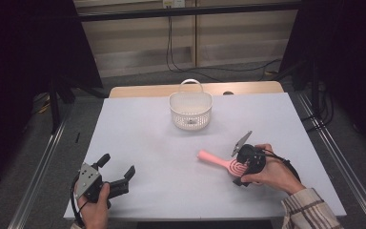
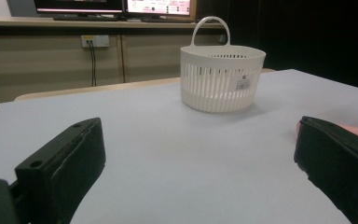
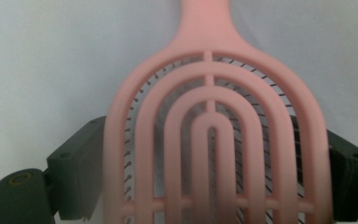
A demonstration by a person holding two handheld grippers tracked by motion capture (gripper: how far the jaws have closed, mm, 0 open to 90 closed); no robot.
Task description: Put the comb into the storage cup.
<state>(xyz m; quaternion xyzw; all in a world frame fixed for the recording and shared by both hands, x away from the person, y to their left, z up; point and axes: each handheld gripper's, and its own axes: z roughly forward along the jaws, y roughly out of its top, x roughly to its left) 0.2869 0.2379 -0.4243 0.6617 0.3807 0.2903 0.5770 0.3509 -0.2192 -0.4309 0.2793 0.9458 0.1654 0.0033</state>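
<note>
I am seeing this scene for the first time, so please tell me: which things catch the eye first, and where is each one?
The pink hairbrush stands out most: it lies on the white table at the near right, its vented head between the fingers of the right gripper. Next comes the white slotted basket with its handle up, standing at the far middle. The left gripper rests open at the near left.

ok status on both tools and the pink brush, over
Left tool open, resting on the table, nothing in it. Right tool straddling the pink brush head, grip unclear. Path to the basket clear.
</note>
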